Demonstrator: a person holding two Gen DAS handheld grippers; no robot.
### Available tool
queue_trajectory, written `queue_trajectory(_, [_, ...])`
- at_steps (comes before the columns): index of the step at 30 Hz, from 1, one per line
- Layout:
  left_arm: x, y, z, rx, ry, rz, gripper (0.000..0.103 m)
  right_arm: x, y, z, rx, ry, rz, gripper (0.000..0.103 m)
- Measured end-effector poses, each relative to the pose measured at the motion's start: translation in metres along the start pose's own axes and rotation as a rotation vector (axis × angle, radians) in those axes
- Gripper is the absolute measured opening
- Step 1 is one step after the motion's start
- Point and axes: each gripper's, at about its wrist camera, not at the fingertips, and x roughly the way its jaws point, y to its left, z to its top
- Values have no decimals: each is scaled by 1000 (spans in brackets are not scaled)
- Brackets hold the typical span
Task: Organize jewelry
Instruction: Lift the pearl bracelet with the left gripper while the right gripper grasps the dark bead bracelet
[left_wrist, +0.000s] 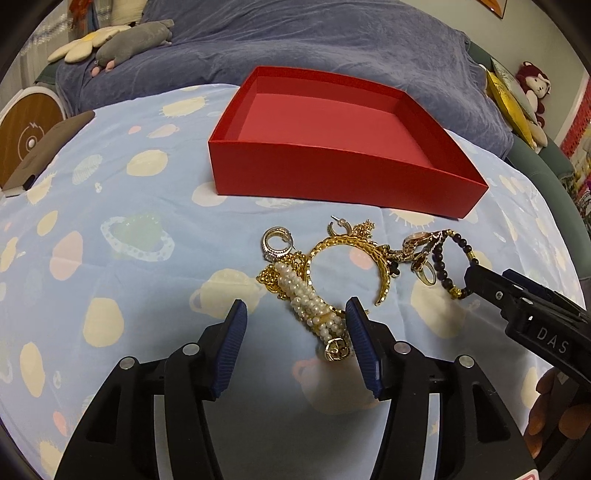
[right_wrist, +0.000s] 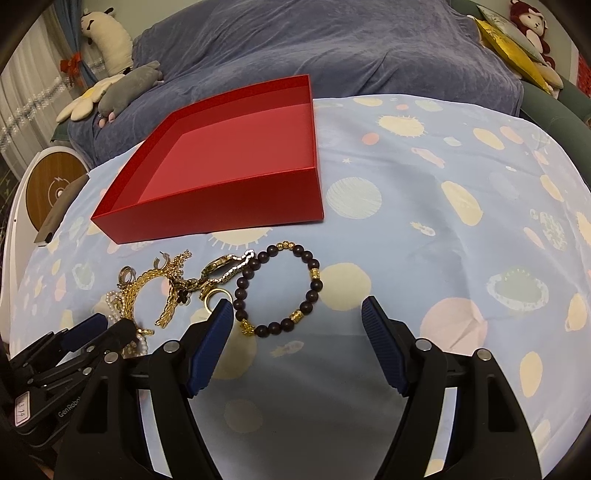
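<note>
Red box (left_wrist: 317, 122) empty, jewelry pile (left_wrist: 332, 266) all on counter; both hand-held grippers (left_wrist: 293, 332) (right_wrist: 297, 325) apart, nothing sorted yet.

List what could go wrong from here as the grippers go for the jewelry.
1. The pearl bracelet between the open left gripper fingers lies on the gold chains; lifting it may drag them along.
2. The dark bead bracelet touches the watch, which may snag.
3. The right gripper works close beside the left; they could collide.
</note>
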Motion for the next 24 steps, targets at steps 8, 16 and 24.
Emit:
queue_trajectory(8, [-2,-5,-3,28,2,-63,22,-2,4,-2,-12,-2,10,70])
queue_trajectory(16, [-12,19,-14,9,23,-90,13,-4,-1,-2,2,-7,10,70])
queue_trajectory(24, [-16,32,-15,-11,27,-75,12,0,1,-1,-6,-6,-2,70])
